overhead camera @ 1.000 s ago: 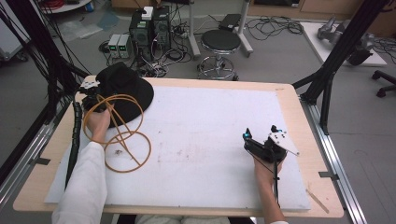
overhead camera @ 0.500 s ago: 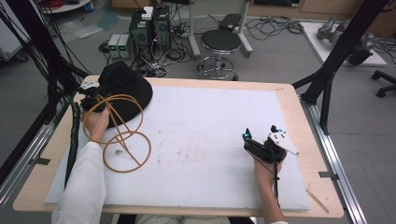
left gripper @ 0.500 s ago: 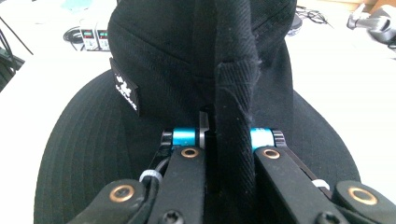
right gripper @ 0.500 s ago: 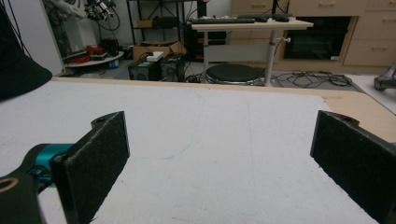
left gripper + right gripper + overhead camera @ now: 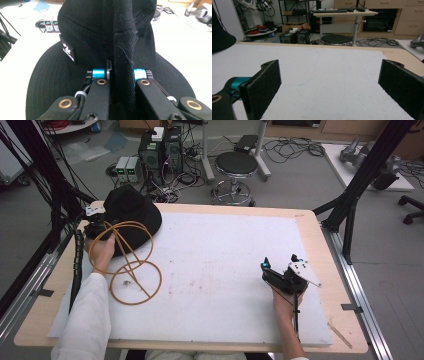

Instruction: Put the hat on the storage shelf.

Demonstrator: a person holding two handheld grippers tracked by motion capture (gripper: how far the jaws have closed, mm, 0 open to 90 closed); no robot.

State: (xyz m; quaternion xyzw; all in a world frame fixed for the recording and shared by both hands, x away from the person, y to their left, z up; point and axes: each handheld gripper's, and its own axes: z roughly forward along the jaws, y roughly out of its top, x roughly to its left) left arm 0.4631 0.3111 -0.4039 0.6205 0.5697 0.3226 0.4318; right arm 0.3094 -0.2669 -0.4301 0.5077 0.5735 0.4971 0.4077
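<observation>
White padding covers the wooden table [image 5: 320, 227], and behind it the grey floor holds a round black stool [image 5: 236, 164] and a tangle of cables. At the far left corner of the table lies a black cloth hat with a wide brim [image 5: 131, 212]. It has a small black patch with white marks sewn on its side [image 5: 68, 51]. The left gripper [image 5: 122, 75] has just closed its jaws, and now they pinch a standing fold of the hat's cloth tight between them. A thin tan cord in big loops [image 5: 134, 267] lies on the padding just beside the hat, and part of it crosses over the brim. The right gripper [image 5: 280, 268] rests on the padding at the right side, well apart from the hat. Its two black pads stand wide apart and nothing is between them.
</observation>
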